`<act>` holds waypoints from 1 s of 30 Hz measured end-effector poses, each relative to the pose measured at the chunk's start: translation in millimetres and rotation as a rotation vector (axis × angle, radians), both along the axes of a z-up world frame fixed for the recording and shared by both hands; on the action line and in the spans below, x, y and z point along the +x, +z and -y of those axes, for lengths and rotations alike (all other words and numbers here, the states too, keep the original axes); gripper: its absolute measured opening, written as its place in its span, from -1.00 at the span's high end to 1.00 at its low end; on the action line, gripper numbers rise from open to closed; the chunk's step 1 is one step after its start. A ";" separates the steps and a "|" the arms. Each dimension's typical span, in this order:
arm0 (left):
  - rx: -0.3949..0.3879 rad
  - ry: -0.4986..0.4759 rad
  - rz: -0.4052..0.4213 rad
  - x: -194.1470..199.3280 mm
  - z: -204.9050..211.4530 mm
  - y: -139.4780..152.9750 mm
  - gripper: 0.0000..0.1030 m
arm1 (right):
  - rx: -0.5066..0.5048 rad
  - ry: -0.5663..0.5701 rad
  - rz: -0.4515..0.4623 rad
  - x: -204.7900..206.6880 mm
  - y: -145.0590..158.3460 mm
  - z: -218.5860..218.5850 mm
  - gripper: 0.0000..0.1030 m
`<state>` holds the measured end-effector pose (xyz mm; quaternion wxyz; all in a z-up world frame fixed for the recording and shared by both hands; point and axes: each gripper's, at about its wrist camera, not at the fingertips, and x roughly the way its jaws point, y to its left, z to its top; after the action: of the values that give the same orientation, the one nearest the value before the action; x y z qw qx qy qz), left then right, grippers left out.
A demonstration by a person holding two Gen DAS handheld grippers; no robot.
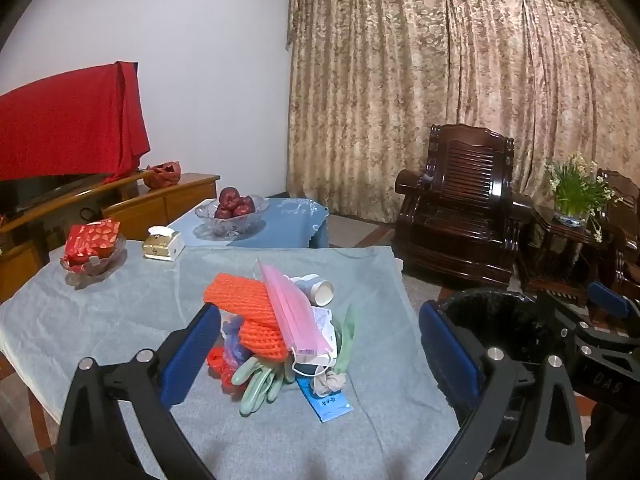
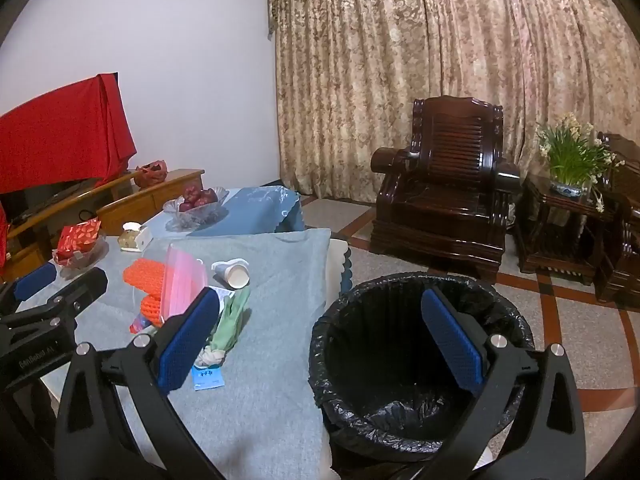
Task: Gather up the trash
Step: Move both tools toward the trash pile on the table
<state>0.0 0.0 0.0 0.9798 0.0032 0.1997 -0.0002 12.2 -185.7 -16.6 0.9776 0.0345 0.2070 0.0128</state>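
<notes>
Left wrist | paper cup (image 1: 320, 290) on side | mouth facing right

A glass bowl of apples (image 1: 231, 211) sits on a blue-clothed side surface (image 1: 298, 218). Near it stand a tissue box (image 1: 163, 243) and a red packet (image 1: 93, 240) in a dish. A dark wooden armchair (image 2: 444, 196) stands before patterned curtains (image 2: 420, 60), with potted flowers (image 2: 570, 164) beside it. Red cloth (image 1: 68, 132) drapes a cabinet.
</notes>
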 end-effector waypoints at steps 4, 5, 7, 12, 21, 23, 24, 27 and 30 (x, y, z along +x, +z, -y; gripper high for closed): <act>-0.006 -0.002 -0.009 0.5 -0.3 -0.1 -0.88 | 0.005 0.007 -0.006 4.9 0.2 2.9 -0.90; -0.006 -0.002 -0.009 0.5 -0.3 -0.1 -0.88 | 0.006 0.011 -0.008 6.2 -0.4 1.6 -0.90; 0.002 -0.001 -0.005 0.7 -0.7 0.0 -0.88 | 0.003 0.026 -0.009 8.0 -0.2 4.6 -0.90; 0.027 0.041 0.015 7.6 -15.2 -7.5 -0.88 | -0.007 0.069 -0.010 24.6 -1.2 -7.2 -0.90; 0.050 0.190 -0.016 35.2 -98.1 -34.7 -0.88 | -0.009 0.212 -0.059 80.3 -17.0 -60.9 -0.90; 0.047 0.199 -0.023 41.1 -110.1 -40.4 -0.88 | 0.006 0.247 -0.081 94.7 -23.1 -75.4 -0.90; 0.046 0.204 -0.028 44.7 -112.8 -42.2 -0.88 | 0.008 0.260 -0.090 100.6 -26.4 -81.4 -0.90; 0.032 0.218 -0.045 56.8 -125.7 -47.8 -0.88 | 0.003 0.295 -0.121 120.0 -38.1 -104.0 -0.90; 0.027 0.223 -0.064 68.6 -137.9 -55.7 -0.86 | -0.003 0.323 -0.149 138.3 -50.8 -125.0 -0.90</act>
<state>68.5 137.9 -55.7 0.9668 -0.0060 0.2300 0.1115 150.5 -60.7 -67.4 0.9449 0.0003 0.2818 0.1666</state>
